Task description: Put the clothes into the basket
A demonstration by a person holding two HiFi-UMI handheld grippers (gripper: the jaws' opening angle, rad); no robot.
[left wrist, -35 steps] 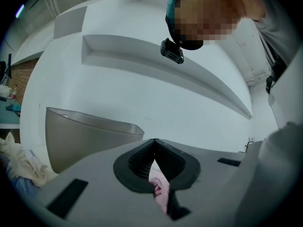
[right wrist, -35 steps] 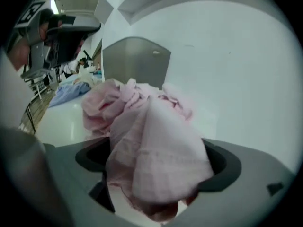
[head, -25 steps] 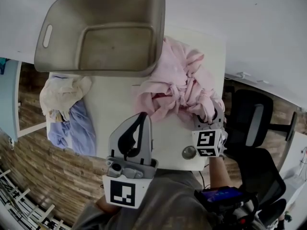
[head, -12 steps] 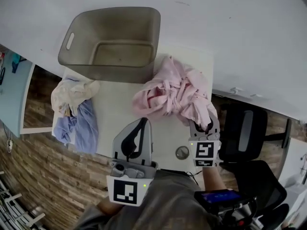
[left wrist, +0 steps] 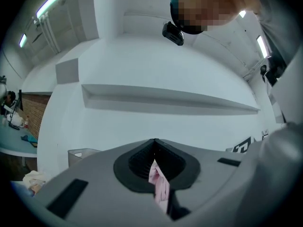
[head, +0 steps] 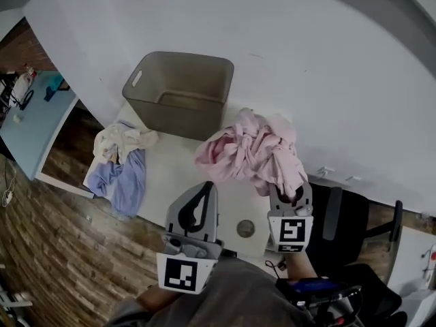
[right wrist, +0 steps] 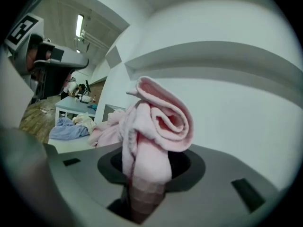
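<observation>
A pink garment (head: 248, 152) hangs bunched above the white table (head: 174, 172), with my right gripper (head: 289, 191) shut on its near right end. Those jaws have just been closing, and a thick fold of pink cloth (right wrist: 154, 126) sits pinched between them. The grey basket (head: 174, 107) stands empty at the table's far edge against the wall. My left gripper (head: 205, 186) is raised near the garment's left hem, its jaws meeting at the tips (left wrist: 154, 142). A pink sliver shows in their slit; I cannot tell if it is pinched.
A cream cloth (head: 121, 142) and a blue cloth (head: 124, 177) lie heaped on the table's left end. A small round disc (head: 245, 228) lies near the front edge. A black chair (head: 340, 213) stands at the right. Wooden floor lies to the left.
Both grippers have risen. The pink garment has come up off the table with the right gripper and now hangs in a tighter bunch. The basket and table look smaller and farther away.
</observation>
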